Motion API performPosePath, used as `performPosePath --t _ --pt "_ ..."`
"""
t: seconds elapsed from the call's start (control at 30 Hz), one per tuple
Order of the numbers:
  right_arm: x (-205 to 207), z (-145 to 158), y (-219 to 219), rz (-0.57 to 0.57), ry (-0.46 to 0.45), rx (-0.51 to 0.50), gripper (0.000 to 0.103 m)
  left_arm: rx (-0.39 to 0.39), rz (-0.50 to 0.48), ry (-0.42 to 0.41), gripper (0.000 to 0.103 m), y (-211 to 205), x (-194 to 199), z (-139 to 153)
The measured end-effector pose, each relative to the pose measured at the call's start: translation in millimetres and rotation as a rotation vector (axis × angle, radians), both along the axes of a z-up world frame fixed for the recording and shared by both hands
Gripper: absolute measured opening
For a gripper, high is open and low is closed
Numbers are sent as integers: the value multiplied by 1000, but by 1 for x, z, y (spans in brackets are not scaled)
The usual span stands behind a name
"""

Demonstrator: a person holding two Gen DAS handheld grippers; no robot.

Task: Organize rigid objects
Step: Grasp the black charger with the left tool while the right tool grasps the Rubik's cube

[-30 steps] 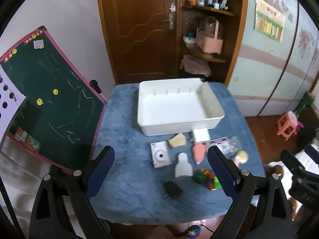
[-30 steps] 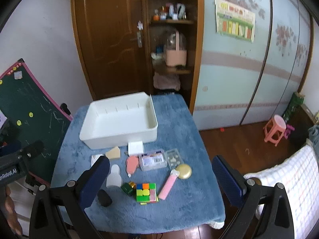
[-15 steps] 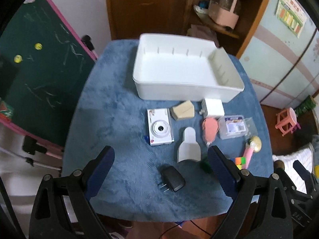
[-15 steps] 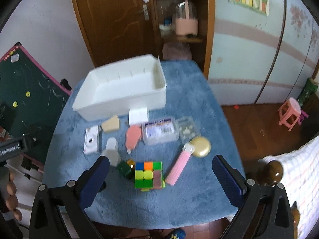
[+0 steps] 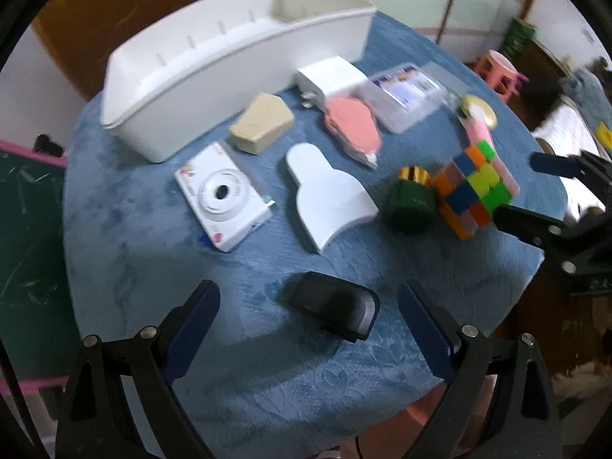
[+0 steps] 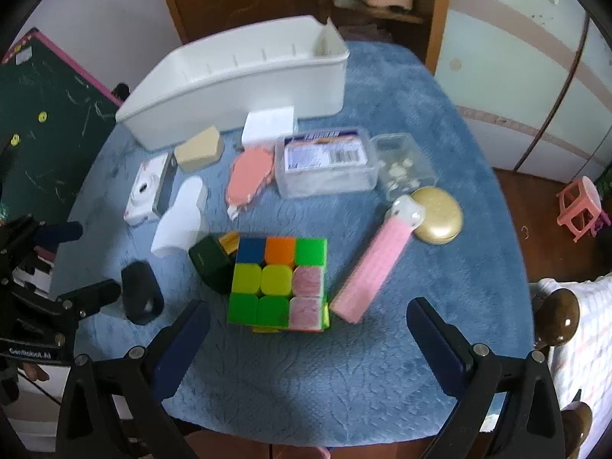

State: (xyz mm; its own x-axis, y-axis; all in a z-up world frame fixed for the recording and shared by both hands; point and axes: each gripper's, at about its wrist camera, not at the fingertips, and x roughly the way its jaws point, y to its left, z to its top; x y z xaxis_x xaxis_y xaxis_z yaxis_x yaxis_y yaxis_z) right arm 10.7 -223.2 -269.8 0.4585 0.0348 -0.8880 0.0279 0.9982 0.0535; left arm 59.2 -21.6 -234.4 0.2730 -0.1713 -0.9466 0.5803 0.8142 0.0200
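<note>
Left wrist: black charger [image 5: 333, 307] between hand-held gripper [image 5: 308, 308] fingers.

White bin [image 6: 244, 76], blue cloth [image 6: 440, 287], multicoloured cube [image 6: 279, 279], pink dispenser [image 6: 375, 264], black charger [image 5: 332, 308]

At the back of the worktop [image 6: 440, 344]: a bin [image 6: 244, 76]. Just in front of it, from left to right: a wedge block [image 6: 199, 149], a plug block [image 6: 269, 124], a lidded box [image 6: 325, 160]. Left of the wedge: a toy camera [image 6: 147, 191]. In front of the camera: a curved piece [image 6: 181, 218]. Nearer still: a charger [image 6: 141, 296], a small cup [image 6: 212, 262] touching a puzzle cube [image 6: 279, 281], then a candy stick [image 6: 376, 256] on the right.
</note>
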Motion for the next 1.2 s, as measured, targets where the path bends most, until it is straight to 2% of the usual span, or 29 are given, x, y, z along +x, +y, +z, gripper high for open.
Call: performPosePath --t 0.13,0.2,0.47,0.57,0.6,0.63,0.7,0.87,1.1,1.2 --pt "7 -15 7 19 30 -9 86 15 -50 29 95 -5 7 -14" --pt "11 -20 9 18 37 -2 83 21 -67 44 95 -7 7 -21" --pt "19 -28 18 31 36 -74 82 83 -159 85 95 -16 4 -39" --pt "20 -30 25 49 31 -130 74 114 -177 66 94 -20 5 -44" --pt "19 -29 26 58 27 -139 69 121 -184 60 93 -22 5 -45" --pt "19 -28 29 71 23 -132 59 119 -189 64 91 -23 6 -46" --pt "18 -28 33 76 27 -141 59 120 -194 77 87 -28 7 -50" --pt "22 -33 36 60 46 -151 59 101 -214 94 67 -49 -1 -62" --pt "25 -34 29 26 85 -78 58 131 -185 78 67 -60 -16 -59" --pt "21 -27 25 -1 91 -17 58 117 -155 69 67 -59 -12 -43"
